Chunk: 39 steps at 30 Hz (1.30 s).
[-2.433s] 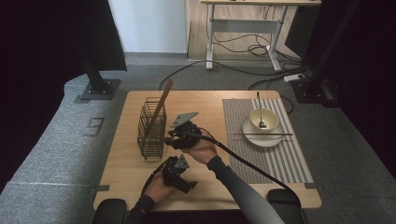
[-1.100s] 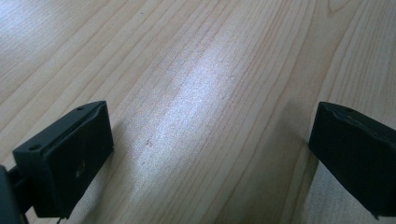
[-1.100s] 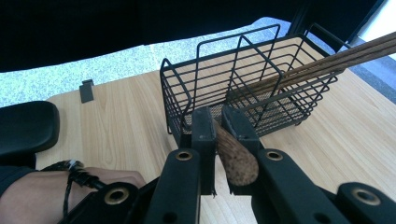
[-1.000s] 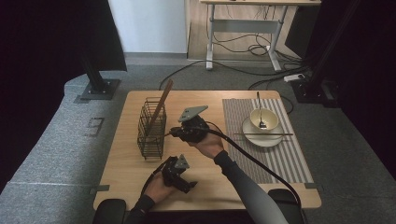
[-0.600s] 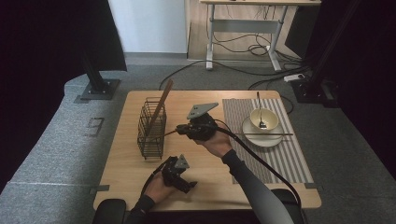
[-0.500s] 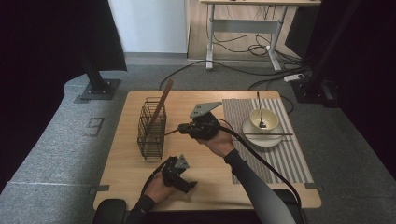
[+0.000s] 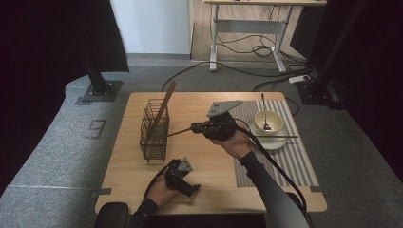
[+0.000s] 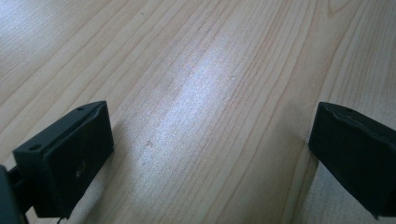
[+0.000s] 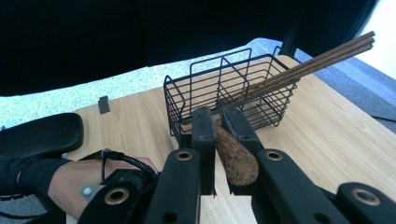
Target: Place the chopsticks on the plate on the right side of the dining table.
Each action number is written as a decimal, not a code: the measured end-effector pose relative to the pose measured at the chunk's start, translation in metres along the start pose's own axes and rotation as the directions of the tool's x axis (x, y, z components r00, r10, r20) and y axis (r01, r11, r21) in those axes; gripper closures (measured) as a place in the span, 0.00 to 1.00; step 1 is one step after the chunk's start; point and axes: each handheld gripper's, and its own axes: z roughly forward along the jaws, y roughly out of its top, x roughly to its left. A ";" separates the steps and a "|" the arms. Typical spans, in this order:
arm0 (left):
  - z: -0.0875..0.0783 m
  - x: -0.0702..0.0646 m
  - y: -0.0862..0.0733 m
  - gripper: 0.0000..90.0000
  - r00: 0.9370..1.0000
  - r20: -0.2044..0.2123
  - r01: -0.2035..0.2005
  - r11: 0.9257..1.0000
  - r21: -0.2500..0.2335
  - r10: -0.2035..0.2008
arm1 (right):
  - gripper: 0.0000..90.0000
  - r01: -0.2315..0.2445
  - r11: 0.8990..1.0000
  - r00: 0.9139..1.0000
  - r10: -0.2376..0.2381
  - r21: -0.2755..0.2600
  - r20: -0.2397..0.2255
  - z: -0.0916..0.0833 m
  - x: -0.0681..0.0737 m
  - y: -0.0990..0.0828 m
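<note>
My right gripper (image 7: 196, 128) (image 9: 219, 116) hovers over the middle of the wooden table (image 7: 199, 161), shut on a dark wooden stick (image 7: 179, 132) (image 9: 236, 161). The stick's thin end points left toward a black wire basket (image 7: 154, 130) (image 9: 233, 88) but stays outside it. Several wooden chopsticks (image 7: 164, 107) (image 9: 317, 58) lean in that basket. My left gripper (image 7: 190, 187) (image 8: 210, 144) rests low near the table's front edge, jaws wide apart over bare wood with nothing between them.
A striped placemat (image 7: 290, 161) covers the table's right side. On it stands a bowl (image 7: 267, 121) with a utensil inside, set on a plate (image 7: 273, 142) with one stick (image 7: 280, 137) lying across it. A cable trails from the right gripper.
My right gripper has moved right and a little up, away from the basket, carrying the wooden stick. The left gripper has stayed in place.
</note>
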 end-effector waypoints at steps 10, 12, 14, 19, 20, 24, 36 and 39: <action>0.000 0.000 0.000 0.00 1.000 0.003 -0.001 1.000 -0.003 0.001 | 0.92 0.000 1.000 1.000 0.001 -0.015 0.032 -0.026 -0.002 0.000; 0.000 0.000 0.000 0.00 1.000 0.003 0.001 1.000 -0.003 -0.001 | 0.92 -0.005 1.000 0.999 0.006 -0.015 0.036 -0.030 -0.003 -0.001; 0.000 0.001 0.000 0.00 1.000 0.003 -0.001 1.000 -0.003 0.001 | 0.92 -0.007 1.000 0.999 0.007 -0.012 0.042 -0.034 -0.004 -0.003; -0.001 0.001 -0.001 0.01 1.000 0.006 -0.004 1.000 -0.004 0.004 | 0.92 -0.014 1.000 0.999 0.015 -0.008 0.051 -0.040 -0.006 -0.009; -0.001 0.002 -0.001 0.01 1.000 0.006 -0.003 1.000 -0.005 0.003 | 0.92 -0.015 1.000 0.998 0.016 -0.007 0.053 -0.041 -0.006 -0.010; -0.003 0.003 -0.001 0.03 1.000 0.004 0.001 1.000 -0.003 -0.001 | 0.92 -0.016 1.000 0.998 0.017 -0.004 0.060 -0.045 -0.006 -0.015; -0.013 0.007 0.001 0.06 0.999 -0.023 0.028 0.999 -0.024 -0.028 | 0.92 -0.040 0.999 0.997 0.039 0.007 0.071 -0.051 -0.007 -0.036; -0.018 0.009 0.002 0.07 0.999 -0.011 0.035 0.999 -0.039 -0.036 | 0.92 -0.041 0.999 0.996 0.041 0.009 0.076 -0.053 -0.007 -0.039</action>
